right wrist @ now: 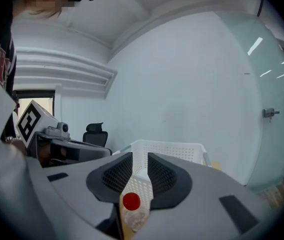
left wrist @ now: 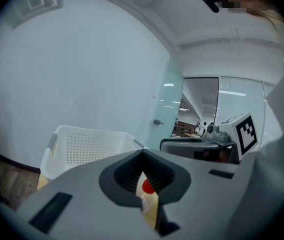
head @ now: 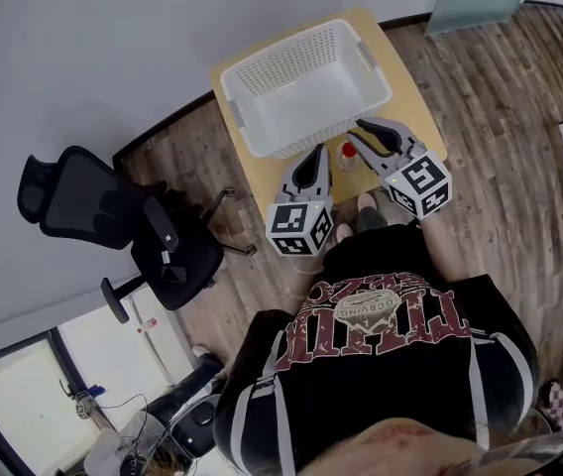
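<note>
A small clear bottle with a red cap [head: 346,155] stands on the little wooden table [head: 415,102], just in front of a white perforated basket [head: 306,87]. My left gripper [head: 319,153] is shut, its tips just left of the bottle and holding nothing. My right gripper [head: 357,133] is slightly open, its tips just right of the bottle and near the basket's front wall. In the left gripper view the bottle [left wrist: 148,186] shows through the slit below the closed jaws. In the right gripper view the bottle [right wrist: 131,205] stands below the narrow gap, with the basket [right wrist: 168,148] behind.
A black office chair [head: 113,226] stands on the wood floor left of the table, near the white wall. The basket fills most of the tabletop. A glass door [left wrist: 168,114] lies beyond the table. The person's feet [head: 366,206] are at the table's near edge.
</note>
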`<state>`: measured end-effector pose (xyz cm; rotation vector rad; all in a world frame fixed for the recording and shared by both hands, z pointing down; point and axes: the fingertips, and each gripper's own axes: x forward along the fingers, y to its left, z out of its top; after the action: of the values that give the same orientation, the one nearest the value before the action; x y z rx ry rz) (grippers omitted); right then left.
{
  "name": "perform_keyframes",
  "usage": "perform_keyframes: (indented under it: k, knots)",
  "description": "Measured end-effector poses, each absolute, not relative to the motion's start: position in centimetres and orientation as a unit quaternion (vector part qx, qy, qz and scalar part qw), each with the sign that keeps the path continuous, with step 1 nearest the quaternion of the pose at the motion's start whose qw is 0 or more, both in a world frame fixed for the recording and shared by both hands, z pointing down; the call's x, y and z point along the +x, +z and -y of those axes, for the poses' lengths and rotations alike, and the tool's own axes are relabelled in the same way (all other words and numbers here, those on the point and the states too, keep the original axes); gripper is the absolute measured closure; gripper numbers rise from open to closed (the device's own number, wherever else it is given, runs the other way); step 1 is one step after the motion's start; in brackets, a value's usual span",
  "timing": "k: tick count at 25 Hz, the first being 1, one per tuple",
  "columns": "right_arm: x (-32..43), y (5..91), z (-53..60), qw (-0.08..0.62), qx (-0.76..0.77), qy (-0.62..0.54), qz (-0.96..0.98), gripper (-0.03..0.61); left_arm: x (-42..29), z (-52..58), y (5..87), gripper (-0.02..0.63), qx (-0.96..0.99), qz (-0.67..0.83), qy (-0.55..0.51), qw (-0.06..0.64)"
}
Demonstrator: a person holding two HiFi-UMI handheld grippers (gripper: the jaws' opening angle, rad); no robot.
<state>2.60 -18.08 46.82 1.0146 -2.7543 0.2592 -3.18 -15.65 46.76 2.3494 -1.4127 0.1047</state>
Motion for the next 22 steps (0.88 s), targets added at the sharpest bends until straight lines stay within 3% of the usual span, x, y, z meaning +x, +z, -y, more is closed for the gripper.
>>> perform_keyframes:
  k: [11, 22]
  knots:
    - [3.9, 45.5, 18.7, 0.083, 0.366, 0.079, 0.924, 0.54, -2.5, 15.9, 45.7, 0.566, 0.846, 0.499, 0.027, 0.188]
    - [3.8, 46.0, 19.0, 0.096, 0.369, 0.08, 0.921, 0.561, -2.4, 16.4, 45.4, 0.566, 0.85, 0.493, 0.024, 0.184]
